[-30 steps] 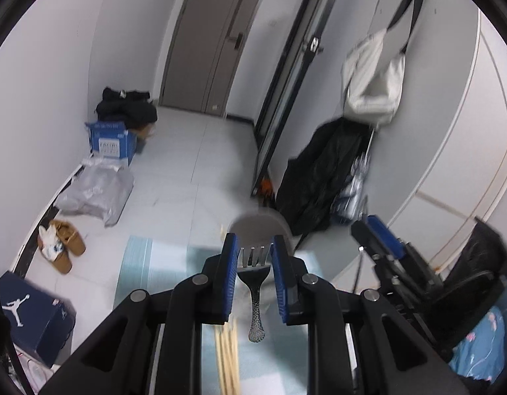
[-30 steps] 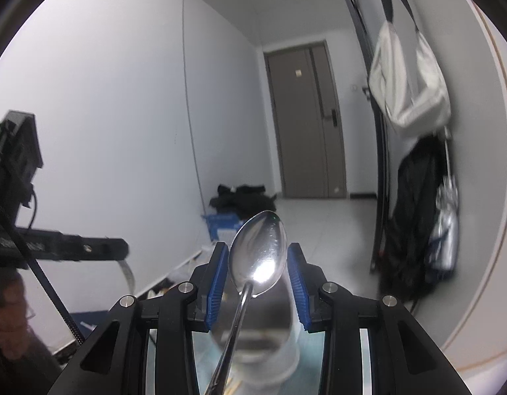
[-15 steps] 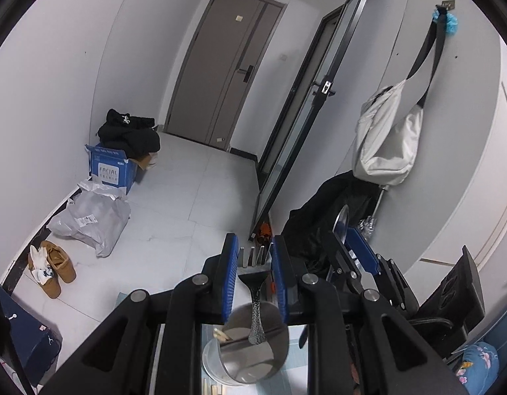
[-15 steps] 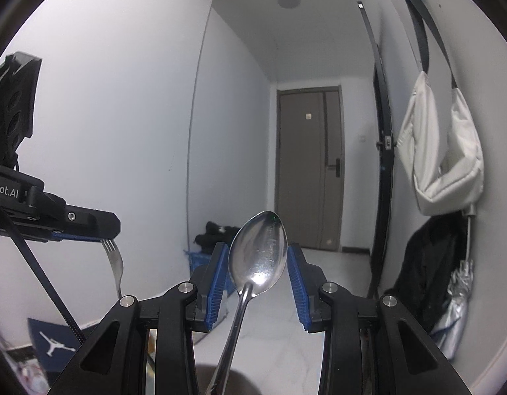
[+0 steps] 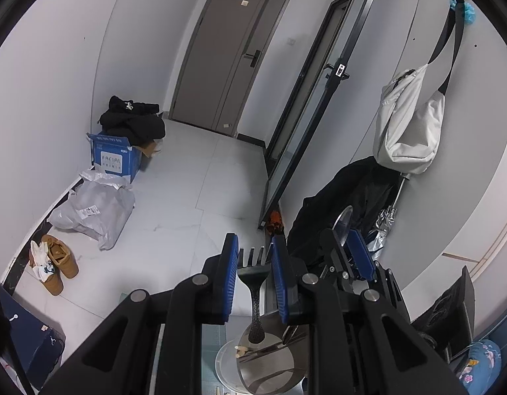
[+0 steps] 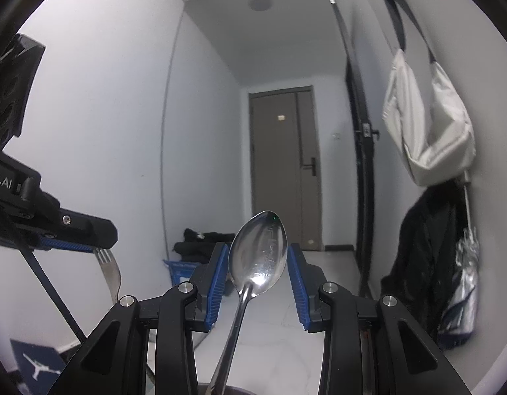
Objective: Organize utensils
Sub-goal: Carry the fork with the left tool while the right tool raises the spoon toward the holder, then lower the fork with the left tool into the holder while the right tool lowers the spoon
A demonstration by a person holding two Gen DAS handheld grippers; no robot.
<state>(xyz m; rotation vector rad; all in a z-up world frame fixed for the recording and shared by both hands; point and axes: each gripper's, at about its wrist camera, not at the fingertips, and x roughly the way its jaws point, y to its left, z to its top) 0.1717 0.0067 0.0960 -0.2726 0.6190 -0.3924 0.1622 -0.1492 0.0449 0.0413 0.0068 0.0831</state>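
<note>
White tile floor (image 5: 194,197): blue box (image 5: 115,158), shoes (image 5: 55,263).

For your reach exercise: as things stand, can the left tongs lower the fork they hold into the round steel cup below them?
Probably yes. The left tongs grip the black-handled metal fork, handle hanging just above the round steel cup's open mouth; the right tongs sit beside, not between.

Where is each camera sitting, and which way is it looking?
Left wrist view: sits on the left gripper, looking down at the floor and a metal cup; its blue fingers pinch a fork.
Right wrist view: sits on the right gripper, looking level down the hallway; its fingers hold a spoon.
Both views share the door, the white bag and each other's gripper. No hand or sleeve shows in either.
</note>
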